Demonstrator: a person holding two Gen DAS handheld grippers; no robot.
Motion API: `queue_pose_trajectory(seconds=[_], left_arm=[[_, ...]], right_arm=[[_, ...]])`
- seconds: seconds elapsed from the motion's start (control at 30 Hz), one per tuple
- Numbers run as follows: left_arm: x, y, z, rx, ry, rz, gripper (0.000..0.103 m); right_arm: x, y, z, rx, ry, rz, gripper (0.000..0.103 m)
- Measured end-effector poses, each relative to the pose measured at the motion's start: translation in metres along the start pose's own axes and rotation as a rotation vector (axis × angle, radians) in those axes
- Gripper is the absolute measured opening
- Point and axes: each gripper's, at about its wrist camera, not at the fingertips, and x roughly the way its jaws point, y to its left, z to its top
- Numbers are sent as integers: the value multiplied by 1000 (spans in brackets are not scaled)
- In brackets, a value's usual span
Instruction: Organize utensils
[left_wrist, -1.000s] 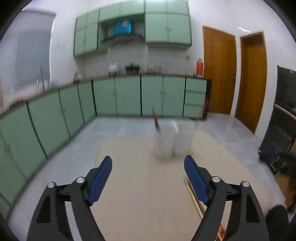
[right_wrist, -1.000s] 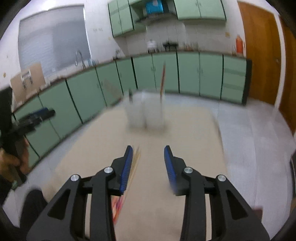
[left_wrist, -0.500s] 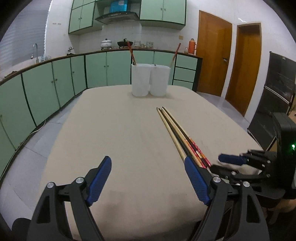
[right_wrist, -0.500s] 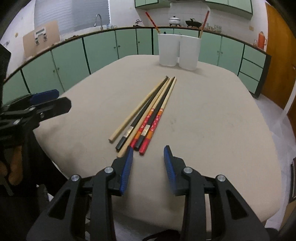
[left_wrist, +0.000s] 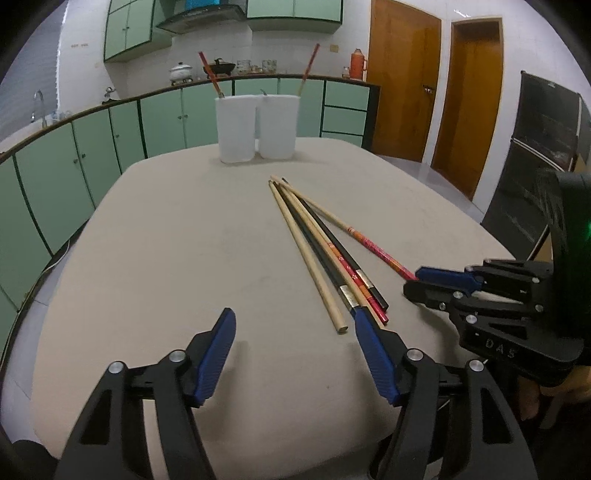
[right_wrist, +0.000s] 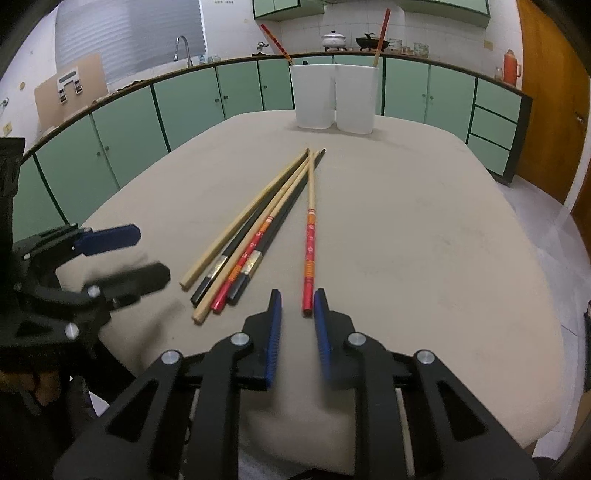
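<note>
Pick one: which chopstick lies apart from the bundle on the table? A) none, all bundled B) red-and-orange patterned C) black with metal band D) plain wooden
B: the red-and-orange patterned chopstick lies alone to the right of the bundle, its near end just ahead of the right gripper.

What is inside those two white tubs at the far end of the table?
Each white tub holds one chopstick, its top sticking out. The opaque walls hide anything lower.
</note>
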Motion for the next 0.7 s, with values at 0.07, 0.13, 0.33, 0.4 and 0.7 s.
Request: queue_pose_trajectory(seconds=[0.07,0.13,0.33,0.4,0.7], left_arm=[[5,-1,-1,3,12,3,62],[9,-3,0,4,20,-1,58],[16,-9,-4,7,25,8,52],[19,-11,-2,9,16,17,51],[20,-6,-4,-14,-26,109,7]], right_arm=[[4,-3,3,8,4,-12,6],[5,-8,5,41,4,-37,5],[-4,-28,-4,167,-19,-146,5],[-5,-29,-7,169,-16,-145,5],[-3,-28,-6,162,-20,-132,5]])
